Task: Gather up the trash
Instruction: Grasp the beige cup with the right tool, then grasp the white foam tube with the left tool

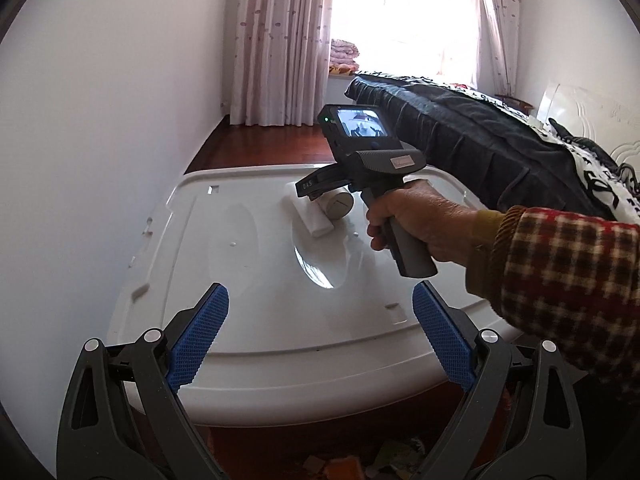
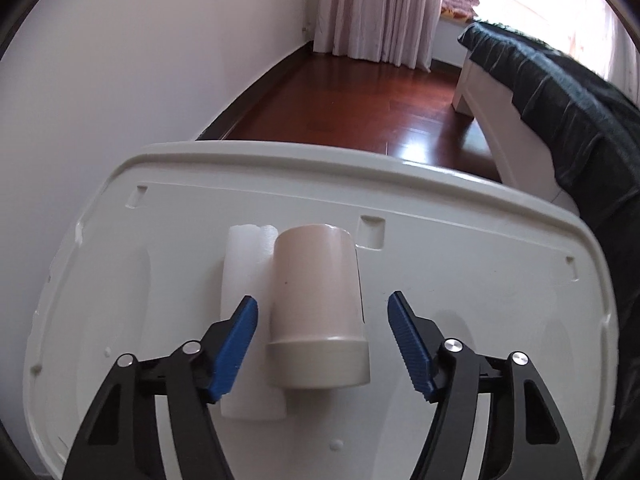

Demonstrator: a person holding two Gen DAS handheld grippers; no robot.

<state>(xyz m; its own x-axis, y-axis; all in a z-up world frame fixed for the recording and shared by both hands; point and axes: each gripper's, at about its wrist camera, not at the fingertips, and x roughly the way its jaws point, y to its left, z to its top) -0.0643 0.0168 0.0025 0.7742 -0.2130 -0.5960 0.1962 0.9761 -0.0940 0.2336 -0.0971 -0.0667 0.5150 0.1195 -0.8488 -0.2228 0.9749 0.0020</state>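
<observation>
A beige plastic cup-shaped container (image 2: 318, 304) lies on its side on a white plastic lid (image 2: 480, 300), next to a white foam block (image 2: 244, 276). My right gripper (image 2: 322, 310) is open, its blue pads on either side of the container, not touching it. In the left wrist view the container (image 1: 339, 204) and foam block (image 1: 310, 216) lie at the far side of the lid (image 1: 248, 280), under the right gripper's fingers (image 1: 314, 189). My left gripper (image 1: 320, 300) is open and empty over the lid's near edge.
A bed with a dark cover (image 1: 460, 128) stands to the right of the lid. A white wall (image 1: 100, 120) is on the left. Red wooden floor (image 2: 360, 100) and curtains (image 2: 376, 8) lie beyond. Scraps of coloured litter (image 1: 360, 460) lie on the floor below the lid.
</observation>
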